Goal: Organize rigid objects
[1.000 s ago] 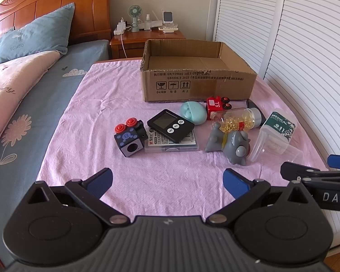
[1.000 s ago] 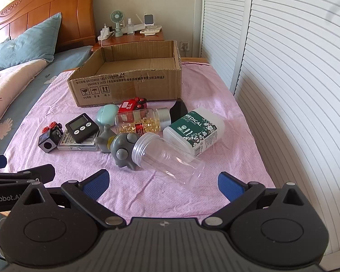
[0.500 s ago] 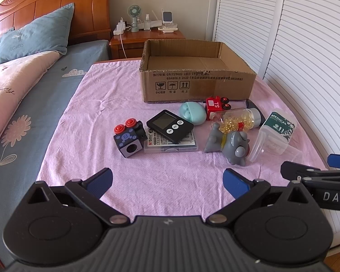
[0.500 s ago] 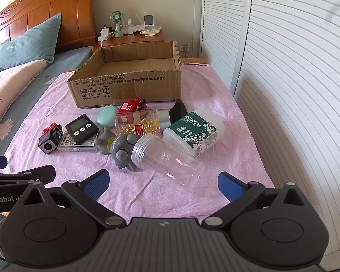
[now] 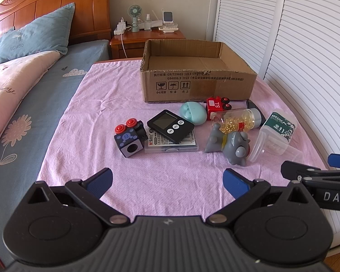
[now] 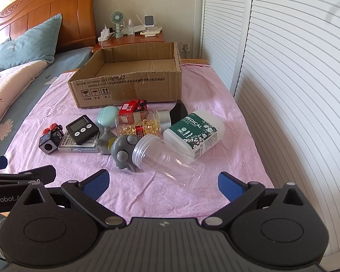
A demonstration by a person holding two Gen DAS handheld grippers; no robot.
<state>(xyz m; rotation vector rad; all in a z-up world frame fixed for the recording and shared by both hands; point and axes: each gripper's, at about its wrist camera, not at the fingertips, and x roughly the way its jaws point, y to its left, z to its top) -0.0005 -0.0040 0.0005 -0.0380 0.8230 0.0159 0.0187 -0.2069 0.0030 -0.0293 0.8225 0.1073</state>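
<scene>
Rigid objects lie clustered on the pink cloth [image 5: 129, 95] over the counter, just in front of the open cardboard box [image 5: 199, 86]. From the left wrist view, the cube toy [image 5: 129, 140] sits at 10 o'clock of the cluster, the black timer [image 5: 170, 125] leans on a flat clear case [image 5: 170, 144], and the grey figure [image 5: 231, 145] lies at 3 o'clock, touching the clear jar [image 6: 167, 158]. The capsule bottle [image 6: 142, 122] and the medical swab box [image 6: 192, 131] lie behind. The left gripper [image 5: 167, 179] and the right gripper [image 6: 162, 179] both hover with fingers wide, holding nothing.
</scene>
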